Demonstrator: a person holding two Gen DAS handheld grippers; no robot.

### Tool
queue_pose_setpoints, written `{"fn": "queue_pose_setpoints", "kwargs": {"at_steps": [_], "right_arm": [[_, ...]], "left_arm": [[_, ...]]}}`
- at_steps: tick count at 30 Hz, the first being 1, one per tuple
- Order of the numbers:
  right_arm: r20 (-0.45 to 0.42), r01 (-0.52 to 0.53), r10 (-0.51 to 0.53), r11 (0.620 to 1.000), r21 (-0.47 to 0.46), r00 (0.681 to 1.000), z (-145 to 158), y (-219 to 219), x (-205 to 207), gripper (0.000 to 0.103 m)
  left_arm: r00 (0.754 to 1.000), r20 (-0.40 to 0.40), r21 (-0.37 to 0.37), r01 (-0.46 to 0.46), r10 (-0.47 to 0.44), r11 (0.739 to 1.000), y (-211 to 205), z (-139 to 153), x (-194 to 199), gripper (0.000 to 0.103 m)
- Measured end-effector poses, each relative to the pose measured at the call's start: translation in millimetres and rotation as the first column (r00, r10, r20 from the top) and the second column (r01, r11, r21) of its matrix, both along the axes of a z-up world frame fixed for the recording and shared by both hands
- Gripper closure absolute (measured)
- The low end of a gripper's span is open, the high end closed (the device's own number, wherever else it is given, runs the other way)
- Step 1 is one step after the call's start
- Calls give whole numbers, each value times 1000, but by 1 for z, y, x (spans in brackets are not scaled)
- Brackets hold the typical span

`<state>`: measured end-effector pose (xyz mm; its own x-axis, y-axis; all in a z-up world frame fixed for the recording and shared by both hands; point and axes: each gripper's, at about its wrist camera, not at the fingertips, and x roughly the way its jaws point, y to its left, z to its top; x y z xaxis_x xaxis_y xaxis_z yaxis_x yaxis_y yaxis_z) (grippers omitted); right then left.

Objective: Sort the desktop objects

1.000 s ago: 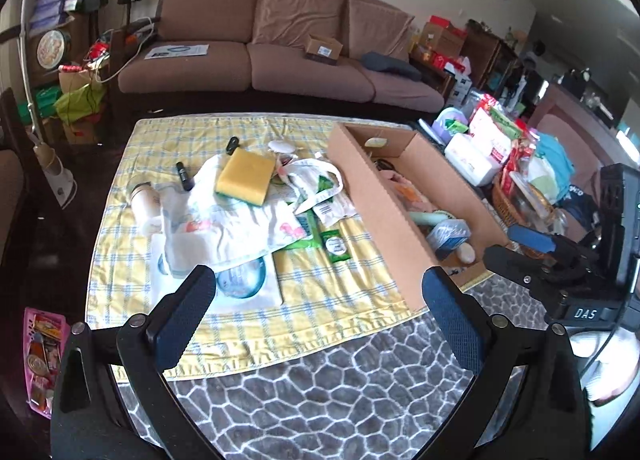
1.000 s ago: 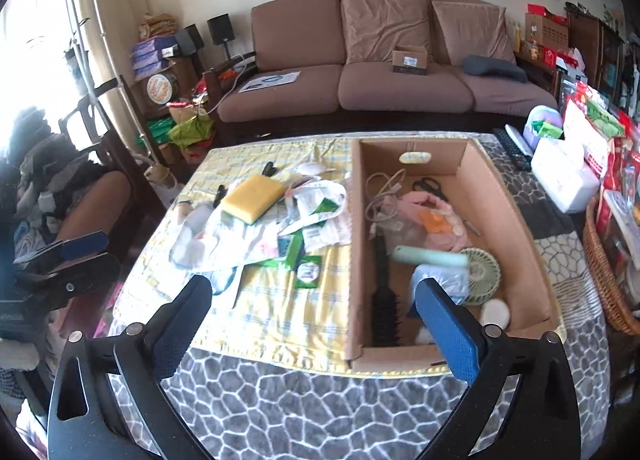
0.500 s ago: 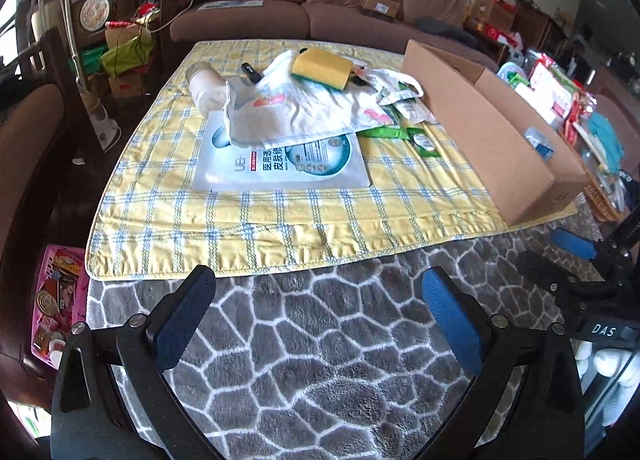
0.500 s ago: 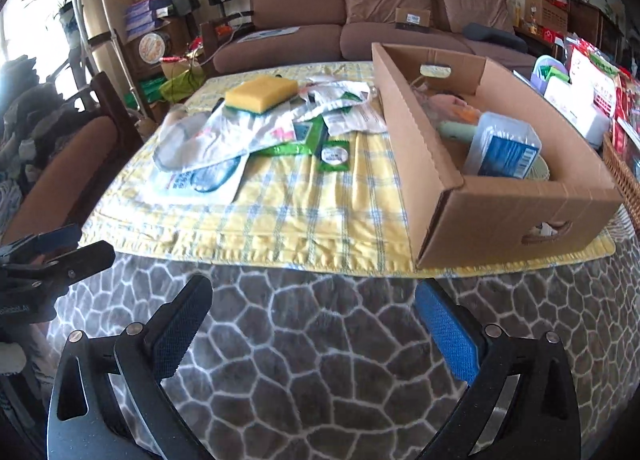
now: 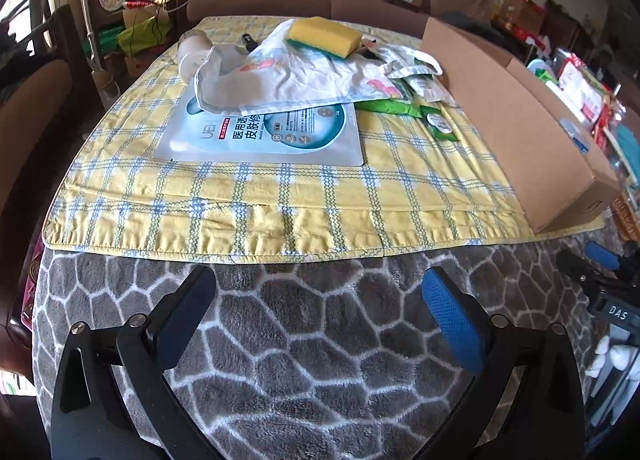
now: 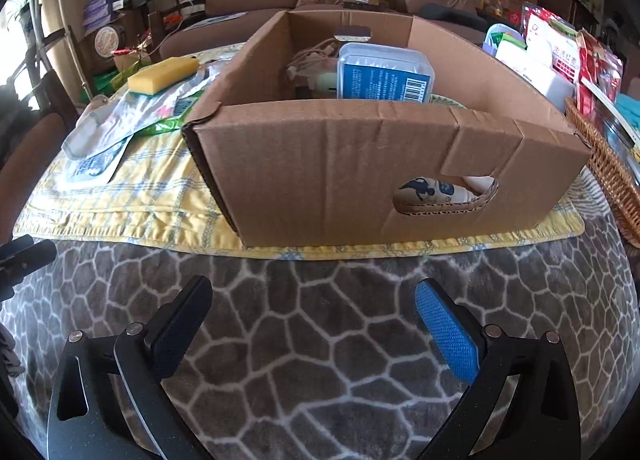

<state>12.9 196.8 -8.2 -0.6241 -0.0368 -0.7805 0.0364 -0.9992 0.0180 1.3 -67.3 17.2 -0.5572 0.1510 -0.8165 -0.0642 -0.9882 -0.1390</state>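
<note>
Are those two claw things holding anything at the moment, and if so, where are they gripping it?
Nothing is held. The left gripper and the right gripper both hang open over the grey rug, with only rug between their fingers.

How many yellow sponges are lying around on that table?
1. The yellow sponge rests on top of the white printed bag, left of the cardboard box. More could be hidden inside the box or under the pile.

Grey pebble-patterned plush cover (image 5: 320,340), yellow plaid cloth (image 5: 280,196) on it, cardboard box (image 6: 360,164) on the cloth
</note>
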Motion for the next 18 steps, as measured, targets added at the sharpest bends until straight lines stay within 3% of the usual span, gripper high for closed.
{"fn": "queue_pose_setpoints", "kwargs": {"at_steps": [5, 14, 18], "right_arm": [[-10, -10, 10, 1000, -6, 1000, -5, 13, -7, 0], [8, 33, -32, 994, -102, 999, -15, 35, -16, 0], [13, 33, -32, 996, -88, 999, -14, 34, -16, 0]], "left_arm": [[999, -2, 8, -35, 35, 999, 7, -5, -8, 0], [999, 1, -53, -51, 52, 997, 28, -15, -15, 0], [999, -8, -121, -45, 45, 992, 37, -19, -15, 0]]}}
